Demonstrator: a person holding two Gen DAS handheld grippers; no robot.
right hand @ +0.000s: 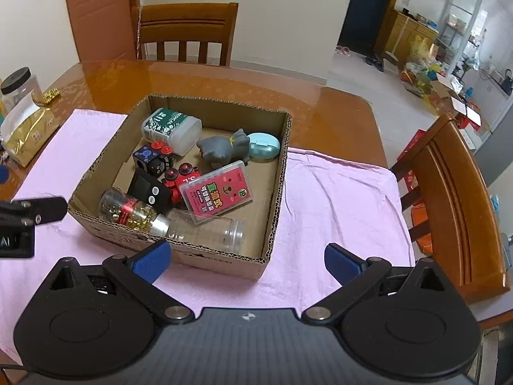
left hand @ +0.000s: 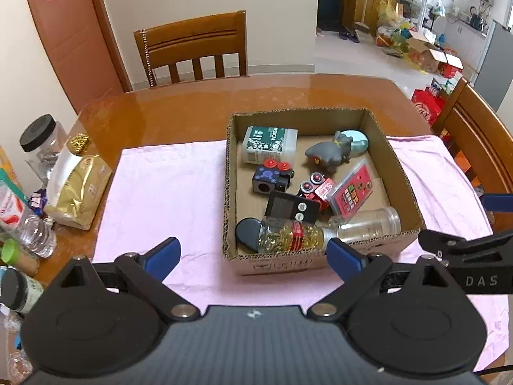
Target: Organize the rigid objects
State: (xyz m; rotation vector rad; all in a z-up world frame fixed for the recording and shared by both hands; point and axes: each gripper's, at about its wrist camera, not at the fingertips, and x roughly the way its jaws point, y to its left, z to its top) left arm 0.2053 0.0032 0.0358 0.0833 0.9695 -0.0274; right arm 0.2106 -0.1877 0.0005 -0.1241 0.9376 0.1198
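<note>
Box (left hand: 323, 258) w/ objs just ahead | L fingers (left hand: 253, 256) spread, empty | R fingers (right hand: 248, 261) same

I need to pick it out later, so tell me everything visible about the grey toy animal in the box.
The grey toy animal looks like soft rubber or vinyl, matte grey with a yellow bow at its neck and red marks on the face. It lies tipped on its side toward the far end of the cardboard box, resting against the pale teal oval case.
</note>
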